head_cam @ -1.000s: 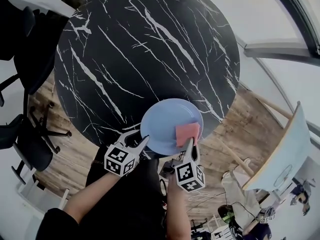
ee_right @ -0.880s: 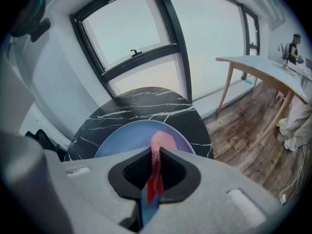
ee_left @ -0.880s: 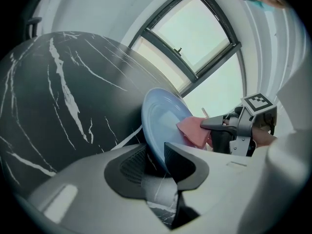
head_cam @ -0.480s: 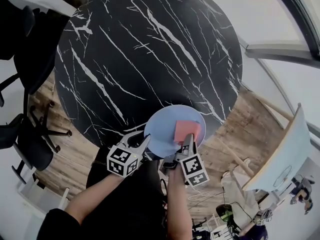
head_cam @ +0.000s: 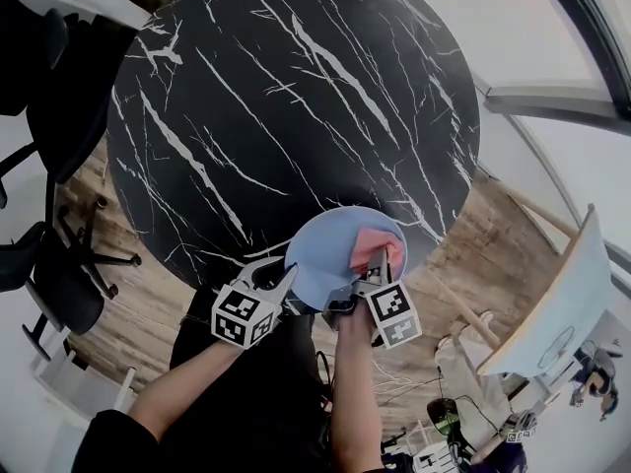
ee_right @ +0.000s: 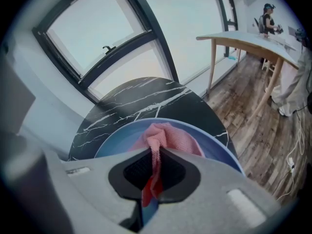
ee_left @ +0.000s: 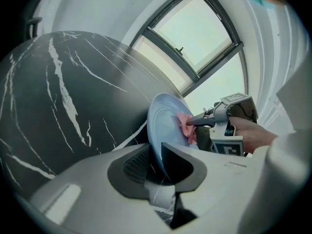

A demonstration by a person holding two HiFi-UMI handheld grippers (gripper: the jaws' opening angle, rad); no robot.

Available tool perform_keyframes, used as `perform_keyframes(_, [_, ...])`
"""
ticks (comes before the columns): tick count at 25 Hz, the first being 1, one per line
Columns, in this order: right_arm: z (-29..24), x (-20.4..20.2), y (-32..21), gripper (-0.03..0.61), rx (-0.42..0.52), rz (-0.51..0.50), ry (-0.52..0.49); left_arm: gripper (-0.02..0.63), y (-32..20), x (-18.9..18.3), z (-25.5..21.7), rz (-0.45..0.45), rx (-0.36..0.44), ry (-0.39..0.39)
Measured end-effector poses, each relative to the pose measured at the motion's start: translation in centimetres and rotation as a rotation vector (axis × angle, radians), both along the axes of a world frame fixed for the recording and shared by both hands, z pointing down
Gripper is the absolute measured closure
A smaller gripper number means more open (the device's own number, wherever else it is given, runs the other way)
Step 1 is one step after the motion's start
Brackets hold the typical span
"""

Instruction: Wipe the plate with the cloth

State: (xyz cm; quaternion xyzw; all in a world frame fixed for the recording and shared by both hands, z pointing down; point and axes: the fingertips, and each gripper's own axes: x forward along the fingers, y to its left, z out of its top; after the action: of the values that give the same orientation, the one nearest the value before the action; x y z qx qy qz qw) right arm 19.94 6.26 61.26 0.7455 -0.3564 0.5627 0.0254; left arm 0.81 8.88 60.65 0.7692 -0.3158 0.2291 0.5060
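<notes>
A light blue plate (head_cam: 330, 254) stands tilted up over the near edge of the round black marble table (head_cam: 286, 97). My left gripper (head_cam: 281, 276) has just been closing and is now shut on the plate's near left rim. In the left gripper view the plate (ee_left: 163, 123) stands on edge between my left gripper (ee_left: 157, 162) jaws. My right gripper (head_cam: 380, 260) is shut on a pink cloth (head_cam: 373, 242) and presses it against the plate's right half. The right gripper view shows the cloth (ee_right: 168, 135) pinched in my right gripper (ee_right: 155, 162) and bunched on the plate (ee_right: 114, 143).
Black office chairs (head_cam: 44, 264) stand left of the table on the wooden floor (head_cam: 473, 254). A pale wooden desk (head_cam: 557, 308) is at the right, with a person (ee_right: 269, 17) far behind it. Large windows (ee_right: 92, 38) lie beyond the table.
My left gripper closed on the plate's rim and the plate now tilts up off the table. My right gripper sank and rolled, carrying the cloth lower across the plate.
</notes>
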Motion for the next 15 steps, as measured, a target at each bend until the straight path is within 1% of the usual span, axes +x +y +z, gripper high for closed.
perform_keyframes(4, [0.0,0.5,-0.8,0.565,0.010,-0.005,0.023,0.545,-0.2,0.0,0.0,0.015,0.001,0.001])
perform_keyframes(9, [-0.1,1.0,-2.2,0.565,0.019,-0.062,0.081,0.551,-0.4,0.1,0.1,0.008,-0.020,-0.002])
perform_keyframes(13, [-0.2,0.9,-2.9,0.565,0.035,-0.112,0.105,0.548,-0.5,0.2,0.0,0.045,0.018,-0.024])
perform_keyframes(15, [-0.2,0.8,-3.2,0.565,0.039,-0.134,0.115,0.546,-0.4,0.2,0.0,0.052,0.019,-0.024])
